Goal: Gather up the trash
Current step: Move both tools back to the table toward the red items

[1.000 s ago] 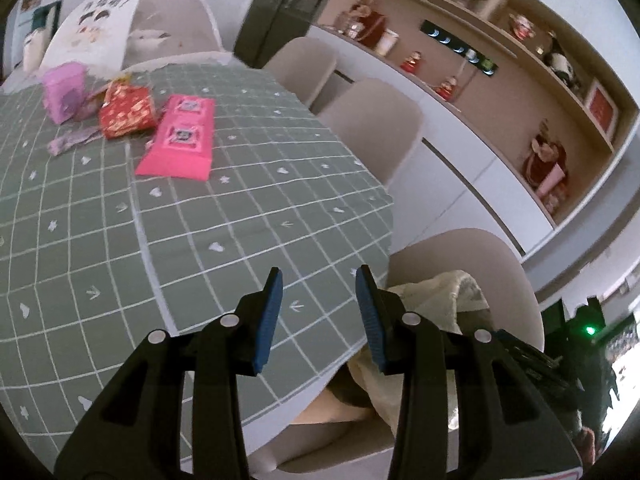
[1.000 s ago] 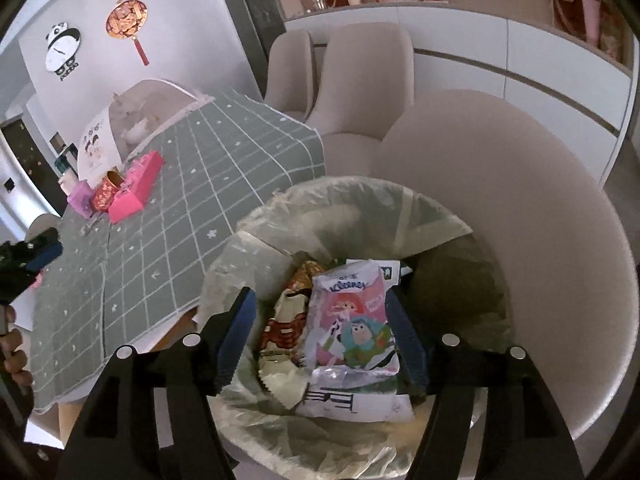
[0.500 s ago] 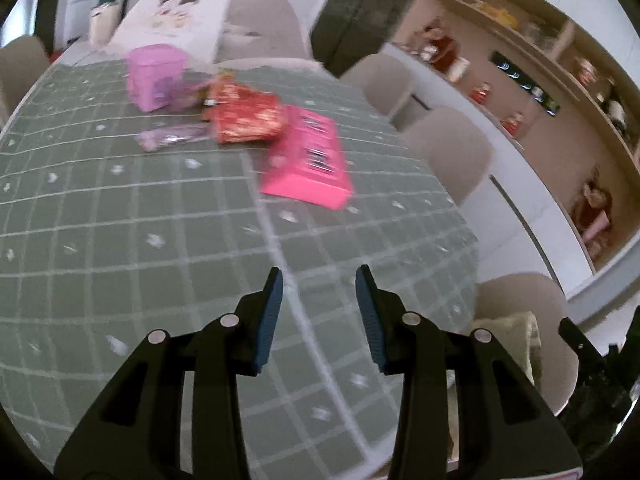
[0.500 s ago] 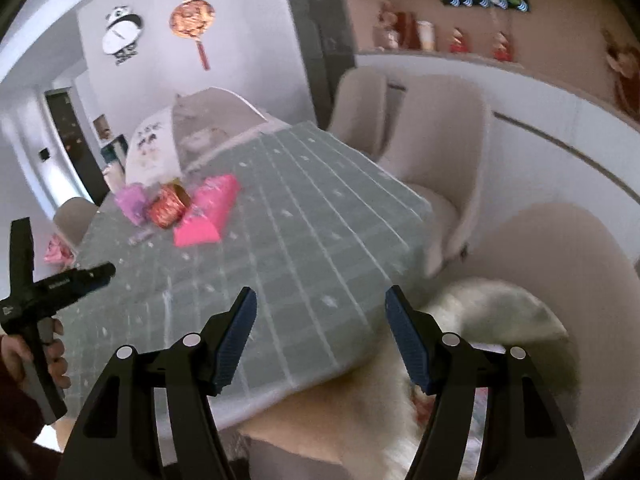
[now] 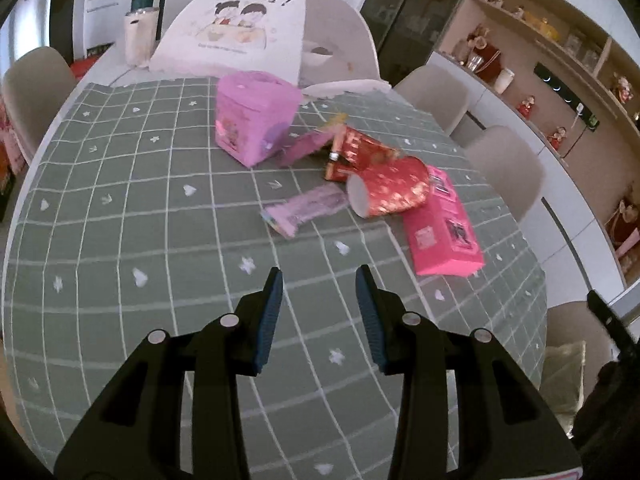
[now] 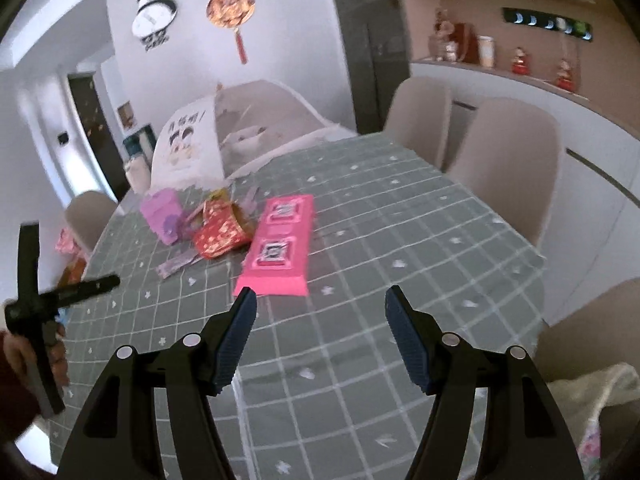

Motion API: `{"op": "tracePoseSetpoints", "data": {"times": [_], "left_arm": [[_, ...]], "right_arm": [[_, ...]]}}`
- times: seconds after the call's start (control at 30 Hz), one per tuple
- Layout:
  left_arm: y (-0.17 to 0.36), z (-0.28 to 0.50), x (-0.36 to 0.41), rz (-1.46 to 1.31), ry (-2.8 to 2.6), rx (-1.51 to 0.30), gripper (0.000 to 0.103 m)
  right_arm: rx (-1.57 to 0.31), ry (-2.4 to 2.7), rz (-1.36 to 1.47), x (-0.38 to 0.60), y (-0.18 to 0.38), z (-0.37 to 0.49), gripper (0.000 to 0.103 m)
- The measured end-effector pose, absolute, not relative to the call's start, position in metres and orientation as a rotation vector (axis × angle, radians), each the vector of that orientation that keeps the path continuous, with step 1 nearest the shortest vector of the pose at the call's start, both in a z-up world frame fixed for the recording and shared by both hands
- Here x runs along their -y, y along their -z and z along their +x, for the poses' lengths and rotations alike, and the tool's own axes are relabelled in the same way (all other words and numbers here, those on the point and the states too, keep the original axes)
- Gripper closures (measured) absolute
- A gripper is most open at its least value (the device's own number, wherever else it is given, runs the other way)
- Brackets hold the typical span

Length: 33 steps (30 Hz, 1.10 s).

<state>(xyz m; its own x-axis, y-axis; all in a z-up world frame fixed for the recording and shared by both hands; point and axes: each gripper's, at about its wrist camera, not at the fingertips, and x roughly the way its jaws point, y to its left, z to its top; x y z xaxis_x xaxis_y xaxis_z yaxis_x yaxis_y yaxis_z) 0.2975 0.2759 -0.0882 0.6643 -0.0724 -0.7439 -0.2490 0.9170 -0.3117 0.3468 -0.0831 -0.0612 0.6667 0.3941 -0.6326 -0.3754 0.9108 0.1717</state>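
Observation:
Trash lies on the green grid tablecloth [image 5: 160,240]: a flat pink box [image 5: 444,224], a red patterned paper cup [image 5: 390,188] on its side, a red packet [image 5: 352,150], a purple wrapper [image 5: 304,210] and a purple carton [image 5: 256,122]. My left gripper [image 5: 319,300] is open and empty above the cloth, short of the wrapper. My right gripper [image 6: 320,320] is open and empty just short of the pink box [image 6: 280,246]. The lined bin [image 6: 600,400] shows at the lower right edge.
Beige chairs [image 6: 508,168] stand along the right side of the table, with a white cabinet [image 6: 600,168] behind. A mesh food cover [image 5: 256,28] stands at the table's far end. The left gripper's handle [image 6: 44,300] shows at left in the right wrist view.
Both grippers swung away from the bin and moved over the table toward the pile of trash. The right gripper left the tissue pack in the bin. Both stay open.

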Motion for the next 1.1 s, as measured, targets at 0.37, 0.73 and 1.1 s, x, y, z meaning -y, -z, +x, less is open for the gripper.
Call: {"op": "tracePoseSetpoints", "data": {"times": [0.37, 0.73, 1.1], "left_arm": [[0.100, 0.394, -0.273, -0.314, 0.135, -0.911, 0.067], [0.101, 0.523, -0.262, -0.092, 0.275, -0.883, 0.066], [0.147, 0.486, -0.271, -0.098, 0.309, -1.152, 0.078]], "right_arm": [[-0.839, -0.429, -0.032, 0.027, 0.106, 0.373, 0.040], [-0.881, -0.419, -0.021, 0.033, 0.119, 0.394, 0.040], [-0.943, -0.438, 0.020, 0.042, 0.133, 0.394, 0.040]]}}
